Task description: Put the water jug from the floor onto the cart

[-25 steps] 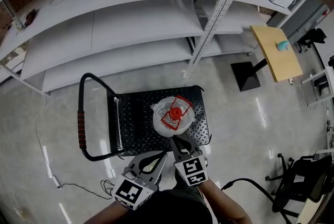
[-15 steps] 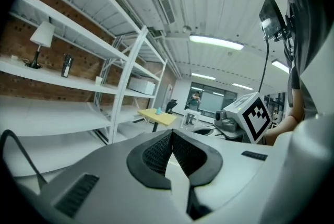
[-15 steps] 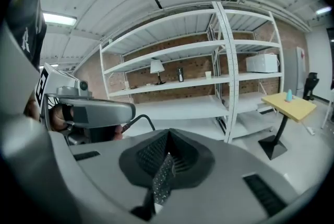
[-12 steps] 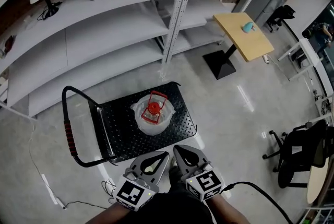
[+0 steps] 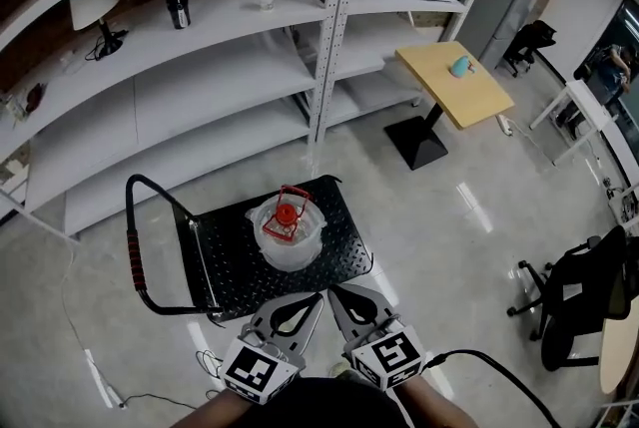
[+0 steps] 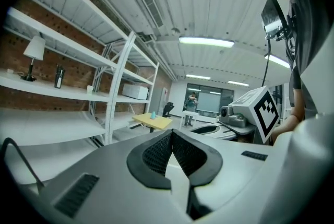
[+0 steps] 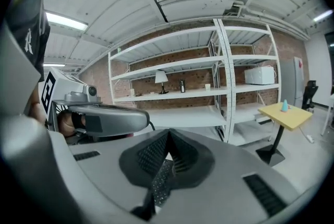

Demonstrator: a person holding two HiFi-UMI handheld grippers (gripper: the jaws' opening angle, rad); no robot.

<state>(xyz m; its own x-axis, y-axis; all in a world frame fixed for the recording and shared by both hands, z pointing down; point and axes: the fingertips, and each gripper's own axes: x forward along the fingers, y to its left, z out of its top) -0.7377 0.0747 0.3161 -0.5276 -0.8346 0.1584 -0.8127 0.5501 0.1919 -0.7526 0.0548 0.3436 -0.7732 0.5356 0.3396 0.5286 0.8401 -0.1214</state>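
Red-capped water jug point(image 5: 288, 231) sat mid cart point(image 5: 228, 264) (done, we thought, just step away); left gripper point(image 5: 312, 301), right gripper point(image 5: 337, 294) pressed together, empty.

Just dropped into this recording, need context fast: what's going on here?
A person holds a gripper in each hand. The water jug, with a red cap and handle on top, stands upright on the deck of the black cart, so the placing looks done. The left gripper and right gripper are both shut with nothing between their jaws. They sit side by side close to the person's body, clear of the jug.
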